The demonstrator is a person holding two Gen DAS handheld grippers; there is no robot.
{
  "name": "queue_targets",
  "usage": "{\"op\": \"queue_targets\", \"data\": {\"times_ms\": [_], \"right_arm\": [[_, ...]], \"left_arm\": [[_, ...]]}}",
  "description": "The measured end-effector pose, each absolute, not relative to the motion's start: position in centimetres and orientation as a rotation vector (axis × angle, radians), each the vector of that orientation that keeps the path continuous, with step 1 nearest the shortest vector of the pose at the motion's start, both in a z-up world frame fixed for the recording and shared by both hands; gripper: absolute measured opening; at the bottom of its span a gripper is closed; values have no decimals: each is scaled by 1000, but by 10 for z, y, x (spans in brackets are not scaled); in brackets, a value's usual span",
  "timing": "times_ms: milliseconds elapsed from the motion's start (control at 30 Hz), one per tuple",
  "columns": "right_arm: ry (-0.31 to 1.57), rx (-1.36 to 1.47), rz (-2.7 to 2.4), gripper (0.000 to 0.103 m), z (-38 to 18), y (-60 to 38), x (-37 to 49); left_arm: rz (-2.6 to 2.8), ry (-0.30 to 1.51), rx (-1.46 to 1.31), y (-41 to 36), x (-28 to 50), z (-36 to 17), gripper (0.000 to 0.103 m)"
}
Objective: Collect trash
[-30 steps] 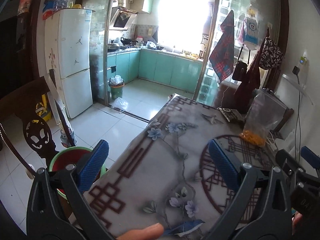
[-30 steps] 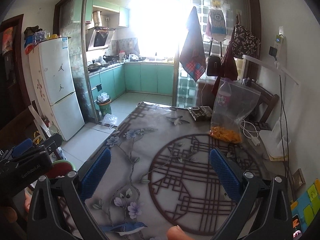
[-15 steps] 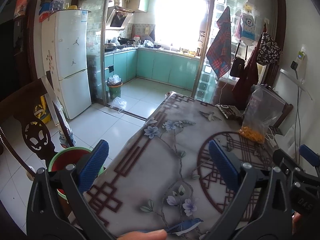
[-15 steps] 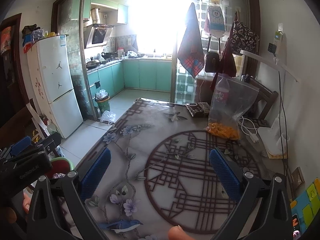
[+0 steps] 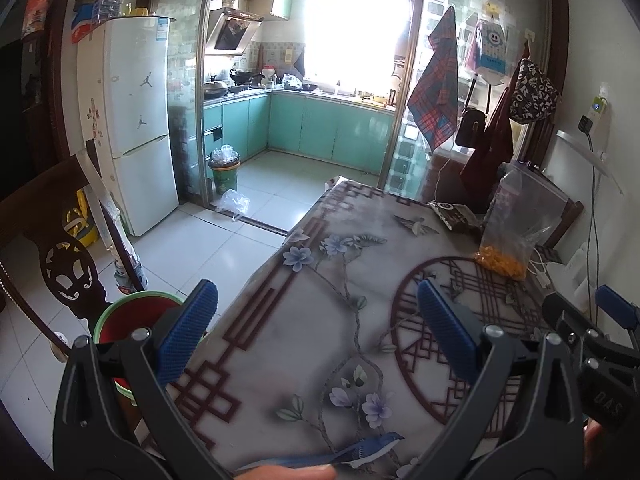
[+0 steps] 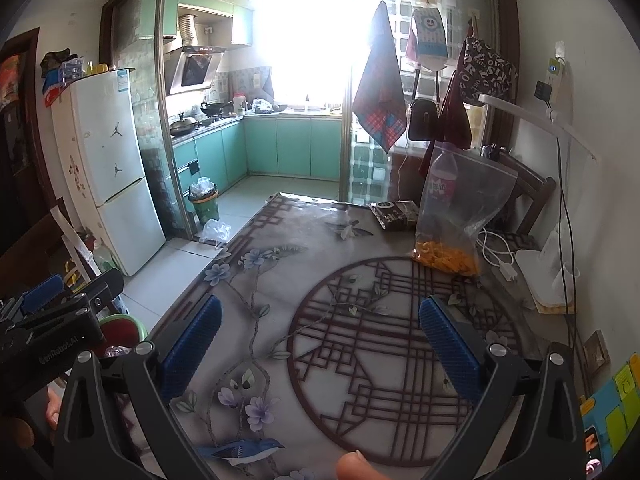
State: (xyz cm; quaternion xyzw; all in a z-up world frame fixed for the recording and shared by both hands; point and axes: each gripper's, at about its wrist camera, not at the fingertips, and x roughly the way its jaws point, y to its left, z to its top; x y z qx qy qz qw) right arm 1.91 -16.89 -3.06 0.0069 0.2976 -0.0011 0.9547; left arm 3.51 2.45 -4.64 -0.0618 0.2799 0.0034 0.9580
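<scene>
A clear plastic bag [image 6: 460, 216] with orange bits at its bottom stands at the table's far right, also in the left wrist view [image 5: 516, 224]. A dark snack packet [image 6: 394, 214] lies beside it. A red bin with a green rim [image 5: 134, 316] stands on the floor left of the table, partly seen in the right wrist view [image 6: 122, 330]. My left gripper [image 5: 316, 332] is open and empty over the table's near left edge. My right gripper [image 6: 320, 344] is open and empty over the table's round pattern.
The table [image 6: 280, 280] has a floral cloth. A carved dark chair [image 5: 52, 256] stands left of the bin. White cables and a charger [image 6: 504, 260] lie at the right edge. A fridge [image 5: 136, 128] and a green kitchen bin [image 5: 226, 172] are farther back.
Both grippers have lifted and tilted slightly, so the table sits lower in view. Both stay open and empty.
</scene>
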Motion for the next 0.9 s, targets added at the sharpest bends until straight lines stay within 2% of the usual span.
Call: {"op": "queue_targets", "data": {"times_ms": [667, 800, 900], "right_arm": [[637, 41, -26, 96, -40, -181, 28], [709, 97, -55, 96, -74, -205, 41], [761, 100, -120, 96, -127, -230, 47]], "left_arm": [[-57, 614, -100, 5, 47, -56, 98], [-107, 671, -98, -9, 63, -86, 98], [-150, 739, -54, -22, 78, -128, 98]]}}
